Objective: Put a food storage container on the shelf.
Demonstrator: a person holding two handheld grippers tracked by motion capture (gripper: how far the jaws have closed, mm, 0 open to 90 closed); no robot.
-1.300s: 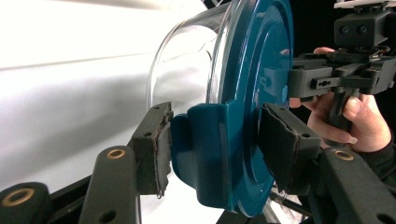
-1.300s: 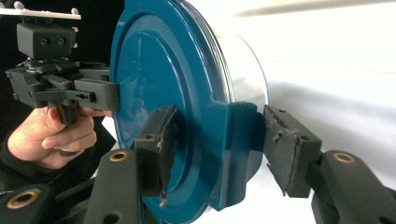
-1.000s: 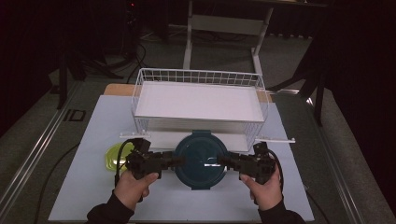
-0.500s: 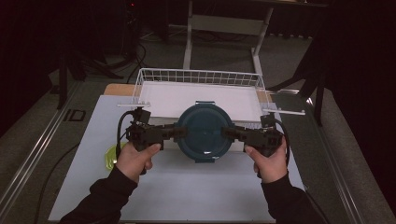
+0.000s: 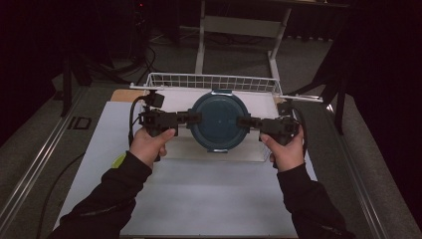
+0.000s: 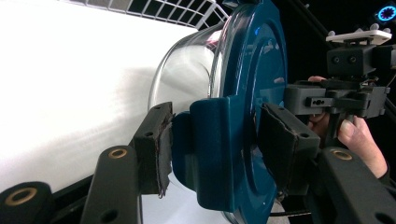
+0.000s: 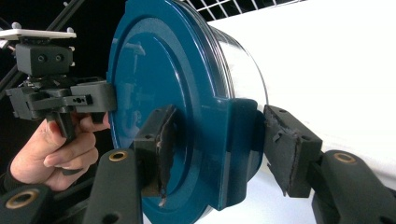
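A round clear container with a dark blue lid [image 5: 219,122] hangs in the air, level, over the front of the white wire basket [image 5: 214,82]. My left gripper [image 5: 195,118] is shut on the blue side latch at its left edge. My right gripper [image 5: 244,122] is shut on the latch at its right edge. In the left gripper view the pads [image 6: 161,144] clamp the latch, with the lid [image 6: 252,70] beyond it. The right gripper view has one pad [image 7: 161,140] on the lid face [image 7: 154,65] and the other under the latch.
The basket stands at the back of a white mat [image 5: 199,199] on the table. A yellow-green object [image 5: 118,160] peeks out beside the left forearm. Metal rails run along both table sides. A stand's legs rise behind the basket.
Both hands have raised the container off the mat and carried it away from the person, so it now hangs over the basket's front.
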